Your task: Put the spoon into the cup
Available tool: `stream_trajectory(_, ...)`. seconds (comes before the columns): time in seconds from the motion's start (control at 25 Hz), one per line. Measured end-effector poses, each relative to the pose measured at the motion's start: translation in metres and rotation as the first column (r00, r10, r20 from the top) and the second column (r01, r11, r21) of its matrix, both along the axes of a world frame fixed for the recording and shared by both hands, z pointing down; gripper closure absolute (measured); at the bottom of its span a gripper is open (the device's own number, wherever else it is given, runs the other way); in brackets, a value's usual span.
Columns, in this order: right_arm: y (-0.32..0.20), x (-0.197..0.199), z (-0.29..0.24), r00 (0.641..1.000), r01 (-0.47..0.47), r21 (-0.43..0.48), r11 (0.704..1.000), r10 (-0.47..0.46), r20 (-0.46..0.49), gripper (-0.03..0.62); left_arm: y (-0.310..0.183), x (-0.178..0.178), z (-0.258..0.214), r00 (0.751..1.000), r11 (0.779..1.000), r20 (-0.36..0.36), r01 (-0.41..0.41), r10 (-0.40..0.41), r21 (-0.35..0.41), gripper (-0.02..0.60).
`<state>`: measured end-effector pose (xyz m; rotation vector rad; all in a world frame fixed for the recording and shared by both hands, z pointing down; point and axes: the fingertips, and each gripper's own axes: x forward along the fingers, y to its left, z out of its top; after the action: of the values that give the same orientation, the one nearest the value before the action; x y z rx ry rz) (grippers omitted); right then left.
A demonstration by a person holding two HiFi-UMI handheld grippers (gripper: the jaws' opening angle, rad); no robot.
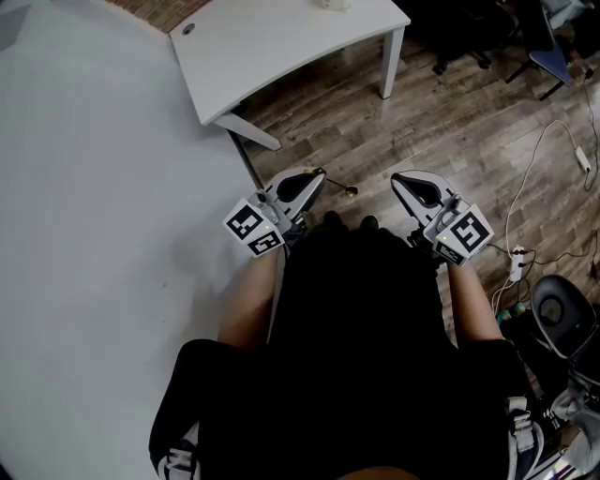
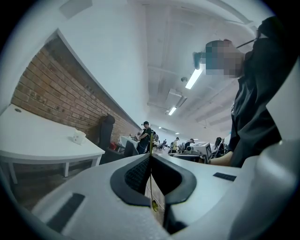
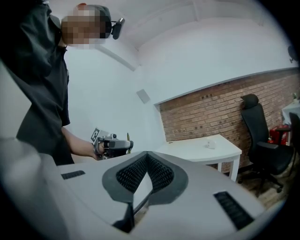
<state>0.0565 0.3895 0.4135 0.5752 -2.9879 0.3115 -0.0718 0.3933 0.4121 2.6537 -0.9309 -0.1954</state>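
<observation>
The left gripper (image 1: 315, 178) is clamped on the spoon (image 1: 348, 191). In the left gripper view its jaws (image 2: 150, 156) meet on a thin gold stem (image 2: 151, 180) that runs up between the black pads, with a small round end low in the gap. In the head view the spoon pokes out past the jaw tips, and its gold end hangs over the wooden floor (image 1: 450, 122). The right gripper (image 1: 403, 180) is closed on nothing: in its own view the ribbed pads (image 3: 147, 155) touch at the tips and only pale background shows in the gap below them. Both grippers are held close in front of the person's dark clothing (image 1: 366, 328), side by side but apart, with their marker cubes toward the body. The right gripper view also catches the left gripper (image 3: 124, 143) off to one side, the spoon (image 3: 127, 139) standing upright in it (just a yellowish sliver at this size).

Well away from both grippers stands a white table (image 1: 281, 47) on the wooden floor. A small white cup (image 1: 333, 4) sits near its far edge, cut off by the top of the head view; it shows more fully in the left gripper view (image 2: 78, 137) and the right gripper view (image 3: 211, 144). Behind the table runs a brick wall (image 3: 211, 112), and a black office chair (image 3: 258, 140) stands beside the table.
</observation>
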Motion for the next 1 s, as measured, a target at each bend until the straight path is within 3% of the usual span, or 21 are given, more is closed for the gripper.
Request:
stream_trajectory(0.16, 0.003, -0.011, -0.007, 0.999, 0.018, 0.03, 0.999, -0.019, 0.03, 0.587, 0.006, -0.005, 0.0, 1.0, 1.0, -0.009, 0.009, -0.009, 0.007, 0.565)
stream_trajectory(1.0, 0.007, -0.008, 0.01, 0.999, -0.028, 0.0, 1.0, 0.028, 0.025, 0.588, 0.017, -0.021, 0.004, 0.999, 0.999, -0.006, 0.033, -0.033, 0.007, 0.565)
